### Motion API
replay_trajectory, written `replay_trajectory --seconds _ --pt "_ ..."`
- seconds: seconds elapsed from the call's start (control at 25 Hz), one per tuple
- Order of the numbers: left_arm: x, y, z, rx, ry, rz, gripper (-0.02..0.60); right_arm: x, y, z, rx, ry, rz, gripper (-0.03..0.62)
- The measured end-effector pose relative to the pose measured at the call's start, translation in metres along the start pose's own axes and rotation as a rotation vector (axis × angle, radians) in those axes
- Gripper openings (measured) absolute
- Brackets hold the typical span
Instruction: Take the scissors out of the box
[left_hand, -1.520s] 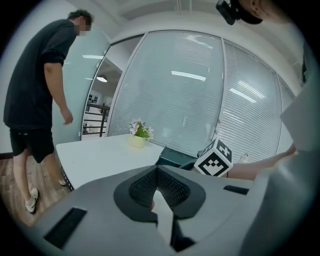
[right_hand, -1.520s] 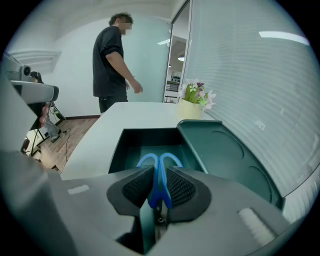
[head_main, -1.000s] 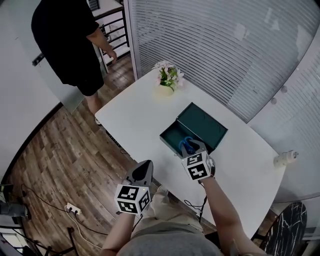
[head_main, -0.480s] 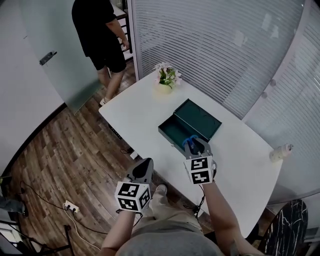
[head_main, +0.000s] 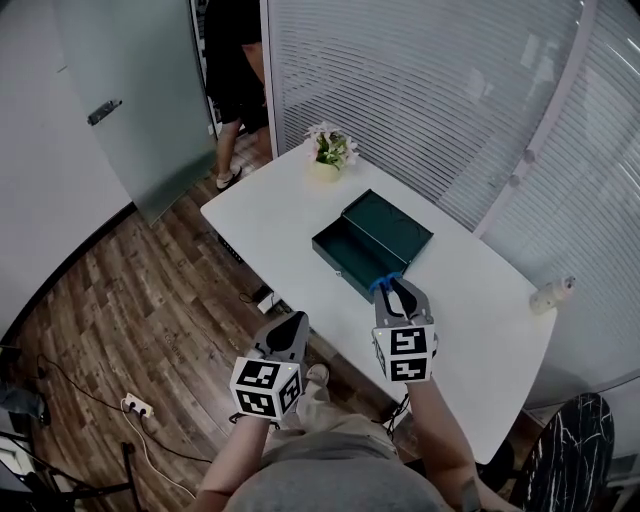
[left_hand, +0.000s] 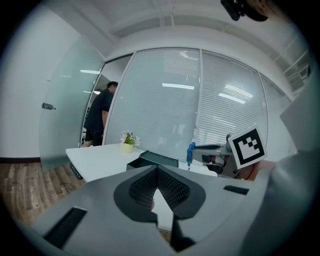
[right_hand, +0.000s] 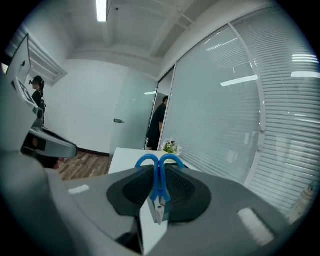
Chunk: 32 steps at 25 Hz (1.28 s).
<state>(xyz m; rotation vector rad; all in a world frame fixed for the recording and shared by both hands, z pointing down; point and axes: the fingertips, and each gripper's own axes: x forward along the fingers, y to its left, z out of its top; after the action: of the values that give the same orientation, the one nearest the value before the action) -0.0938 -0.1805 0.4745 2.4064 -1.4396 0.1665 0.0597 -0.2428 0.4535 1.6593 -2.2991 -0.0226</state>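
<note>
Right tongs (head_main: 398, 290) clenched on blue-handled scissors (right_hand: 159, 176), now drawn clear of the open green box (head_main: 392, 228) they overlapped a second ago, left tongs (head_main: 291, 326) closed, empty, off the white surface (head_main: 270, 215) edge

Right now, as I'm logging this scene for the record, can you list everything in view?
table: one, white, mid-room
box: one, dark green, open with lid laid back, on the table
scissors: one pair, blue handles, out of the box, held in the right tongs
flower pot: one, pale, pink and white blooms, table's far corner
bottle-like object: one, whitish, table's right edge
power strip: one, white, on the wooden floor, left
bystander: one, in black, at the doorway
left tongs: grey, closed, empty, off the table's near edge
right tongs: grey, clamped on the scissors, near the box
</note>
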Motion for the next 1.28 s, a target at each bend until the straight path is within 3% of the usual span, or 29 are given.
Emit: replay_trajectory --seconds 0.6,1.28 --pt "-0.032 -0.017 0.001 0.031 -0.032 0.018 0.003 -0.074 0.026 -0.011 0.066 -0.035 0.002 0.087" --pt "-0.046 -0.016 -0.005 0.01 -0.034 0.041 0.003 -0.092 0.039 -0.006 0.088 -0.063 0.023 0.087"
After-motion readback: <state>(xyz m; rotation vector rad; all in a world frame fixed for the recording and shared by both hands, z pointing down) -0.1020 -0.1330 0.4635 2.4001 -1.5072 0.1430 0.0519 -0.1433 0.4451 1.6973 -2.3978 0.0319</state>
